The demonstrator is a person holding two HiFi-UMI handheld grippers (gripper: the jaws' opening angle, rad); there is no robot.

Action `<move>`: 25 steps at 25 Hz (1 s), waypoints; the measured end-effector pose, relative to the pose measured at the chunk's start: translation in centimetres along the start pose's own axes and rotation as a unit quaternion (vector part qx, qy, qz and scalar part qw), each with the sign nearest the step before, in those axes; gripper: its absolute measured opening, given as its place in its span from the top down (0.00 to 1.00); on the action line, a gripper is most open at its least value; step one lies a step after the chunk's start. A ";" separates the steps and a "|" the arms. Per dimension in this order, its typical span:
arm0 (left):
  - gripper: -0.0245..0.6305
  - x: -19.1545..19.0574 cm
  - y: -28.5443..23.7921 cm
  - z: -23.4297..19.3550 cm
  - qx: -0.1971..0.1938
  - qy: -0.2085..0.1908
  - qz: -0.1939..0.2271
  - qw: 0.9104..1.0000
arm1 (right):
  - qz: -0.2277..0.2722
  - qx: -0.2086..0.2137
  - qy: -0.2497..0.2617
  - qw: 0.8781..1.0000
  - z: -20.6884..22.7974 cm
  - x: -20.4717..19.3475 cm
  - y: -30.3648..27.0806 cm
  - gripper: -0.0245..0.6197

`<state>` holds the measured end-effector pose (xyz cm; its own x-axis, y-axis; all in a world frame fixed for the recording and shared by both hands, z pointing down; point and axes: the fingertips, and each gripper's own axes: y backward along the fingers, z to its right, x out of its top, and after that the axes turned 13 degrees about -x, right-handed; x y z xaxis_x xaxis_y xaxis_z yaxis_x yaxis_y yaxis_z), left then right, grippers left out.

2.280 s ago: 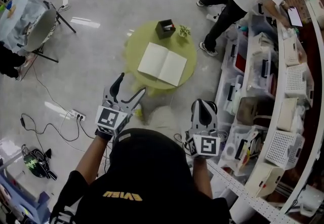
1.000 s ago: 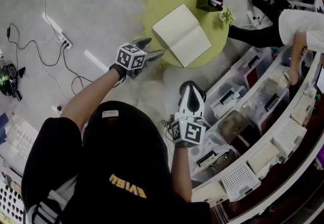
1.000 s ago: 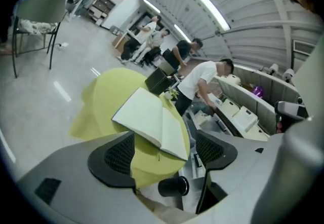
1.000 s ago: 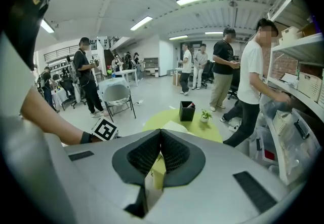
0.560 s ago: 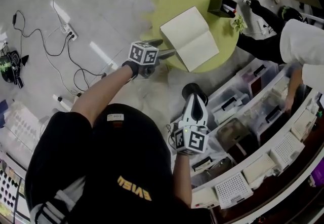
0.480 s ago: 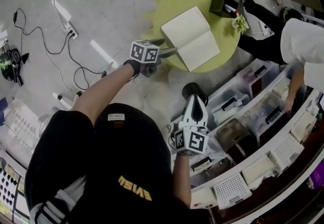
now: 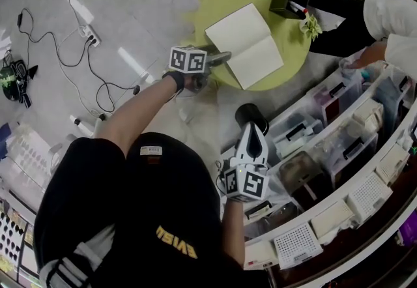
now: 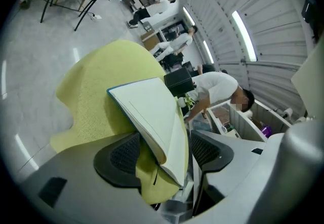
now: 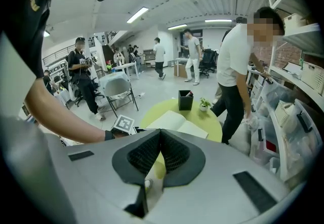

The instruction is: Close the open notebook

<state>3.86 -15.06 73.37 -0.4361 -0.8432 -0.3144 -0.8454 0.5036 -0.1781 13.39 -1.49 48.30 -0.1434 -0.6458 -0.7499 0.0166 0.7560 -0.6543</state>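
Closing left gripper (image 7: 218,60) jaws flank notebook (image 7: 244,45) corner; right gripper (image 7: 251,116) clamped empty, well apart.

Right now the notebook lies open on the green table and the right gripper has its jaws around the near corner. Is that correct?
Not quite: it is the left gripper whose closing jaws have a corner of the notebook between them, as the left gripper view shows. The right gripper is shut on nothing. The rest holds.
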 end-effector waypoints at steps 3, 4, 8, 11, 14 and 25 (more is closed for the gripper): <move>0.53 0.6 0.0 -0.2 0.006 0.008 0.012 1.000 | -0.003 -0.002 -0.004 1.000 0.3 -0.3 -0.1 0.96; 0.57 0.6 0.2 -0.4 0.009 0.011 0.014 1.000 | -0.004 -0.003 -0.005 1.000 0.3 -0.4 -0.1 0.96; 0.72 0.5 0.7 -1.0 0.024 0.023 0.018 0.999 | -0.005 -0.007 -0.011 1.000 0.4 -0.6 0.2 0.96; 0.80 0.7 0.9 -1.5 0.036 0.027 0.019 0.999 | -0.005 -0.010 -0.015 1.000 0.4 -0.7 0.2 0.96; 0.85 0.7 1.0 -1.9 0.049 0.029 0.016 0.998 | -0.004 -0.013 -0.018 1.000 0.5 -0.8 0.3 0.96; 0.90 0.5 0.9 -1.8 0.056 0.024 0.010 0.998 | 0.001 -0.028 -0.037 0.999 0.7 -1.0 0.5 0.96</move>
<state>2.30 -15.38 74.74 -0.4687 -0.8398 -0.2741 -0.7981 0.5355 -0.2761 14.20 -0.53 48.70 -0.0701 -0.6484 -0.7581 -0.0397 0.7611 -0.6474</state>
